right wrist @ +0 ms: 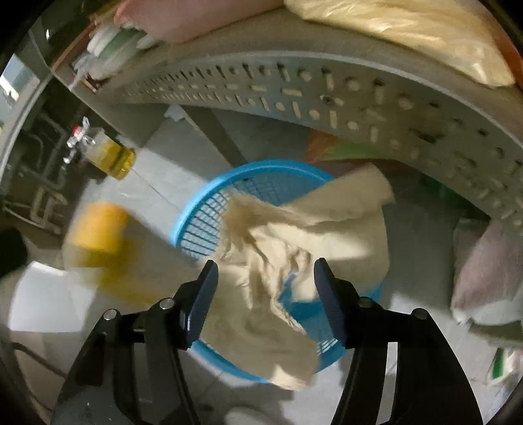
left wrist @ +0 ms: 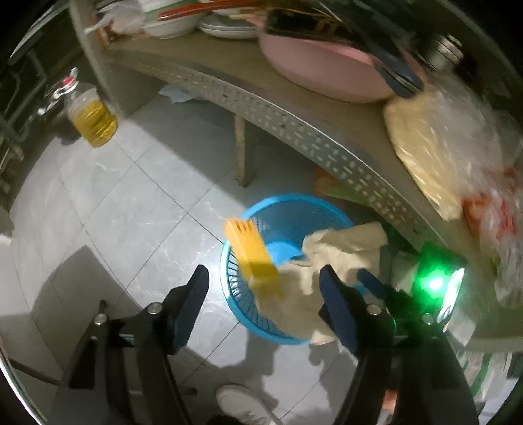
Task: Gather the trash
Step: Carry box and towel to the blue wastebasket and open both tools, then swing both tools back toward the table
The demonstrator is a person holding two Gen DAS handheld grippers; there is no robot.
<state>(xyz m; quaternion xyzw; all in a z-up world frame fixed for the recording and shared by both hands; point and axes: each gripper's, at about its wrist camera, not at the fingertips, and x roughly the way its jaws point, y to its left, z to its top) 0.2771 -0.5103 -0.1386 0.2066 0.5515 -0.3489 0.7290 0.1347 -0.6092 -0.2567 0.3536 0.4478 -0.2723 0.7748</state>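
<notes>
One perforated table (left wrist: 294,127), tiled floor (left wrist: 108,202).

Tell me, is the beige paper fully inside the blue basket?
No. The beige paper is crumpled and drapes over the blue basket's rim, partly inside, partly outside.

I am in a home kitchen, I think. Near me a table (left wrist: 228,65) carries stacked white plates (left wrist: 225,27), a bowl (left wrist: 173,26) and a pink basin (left wrist: 327,72). On the grey tiled floor (left wrist: 130,212) stands a large bottle of yellow cooking oil (left wrist: 91,117), and a blue plastic basket (left wrist: 287,209) sits under the table edge.
</notes>
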